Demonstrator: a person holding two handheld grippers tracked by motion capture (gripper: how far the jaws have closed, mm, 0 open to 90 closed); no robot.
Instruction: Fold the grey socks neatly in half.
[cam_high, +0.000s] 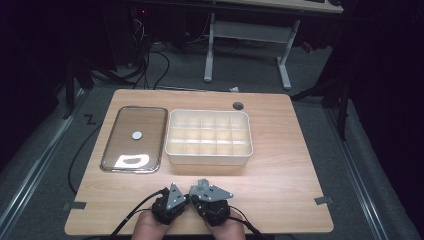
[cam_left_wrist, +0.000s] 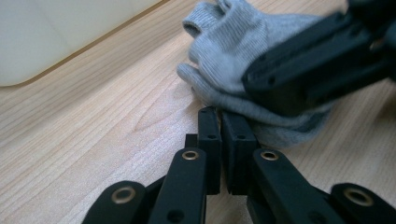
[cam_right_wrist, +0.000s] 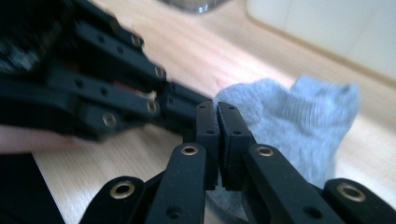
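Both grippers are black all over, built from flat bars pinned with brass-ringed rivets, and small dark screw holes dot the blocky pads of the left gripper (cam_left_wrist: 220, 122) and the right gripper (cam_right_wrist: 217, 114). Seen from the high view, just this side of the white box (cam_high: 209, 159), each carries a grey three-cornered plate on top, and black cables trail back past bare hands.

Glass tray (cam_high: 112, 150), compartment box (cam_high: 209, 158), table (cam_high: 280, 180)
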